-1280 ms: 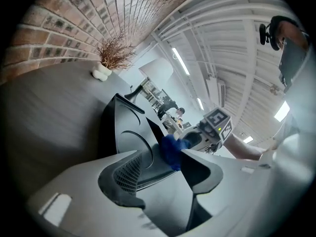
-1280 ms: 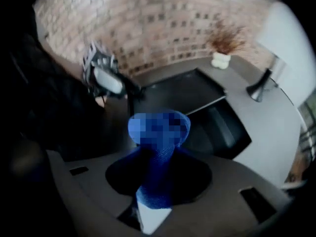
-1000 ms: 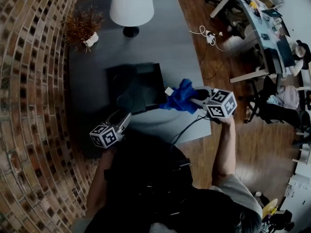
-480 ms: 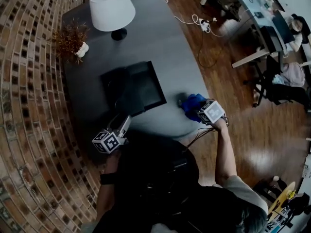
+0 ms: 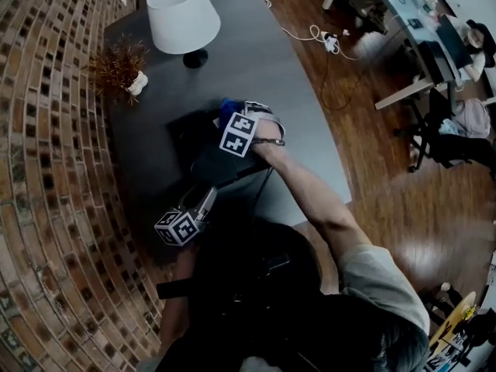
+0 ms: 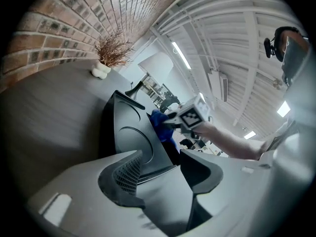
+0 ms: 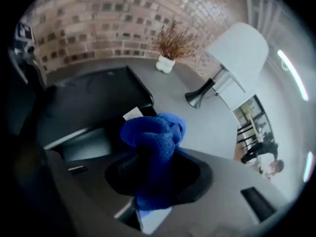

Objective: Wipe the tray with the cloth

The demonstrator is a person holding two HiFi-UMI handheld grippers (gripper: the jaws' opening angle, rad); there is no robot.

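The black tray (image 5: 194, 134) lies on the grey table (image 5: 256, 60). My left gripper (image 5: 208, 194) is at its near edge, and in the left gripper view the tray's (image 6: 128, 132) rim runs between the jaws, so my left gripper (image 6: 160, 169) is shut on it. A bunched blue cloth (image 5: 226, 108) is pinched in my right gripper (image 5: 230, 118), which points steeply down over the tray's far right part. Seen from the right gripper view, the cloth (image 7: 153, 132) bulges out of my right gripper (image 7: 153, 162) just above the tray (image 7: 84, 102). I cannot tell whether cloth and tray touch.
A white lamp (image 5: 184, 15) and a dried plant in a white pot (image 5: 118, 64) stand at the table's far end. A brick wall (image 5: 46, 169) runs along the left. Cables (image 5: 325, 41), desks and chairs are on the wooden floor to the right.
My right gripper has swung left with the blue cloth, from beside the tray near the table's right edge to over the tray. The left gripper has kept still.
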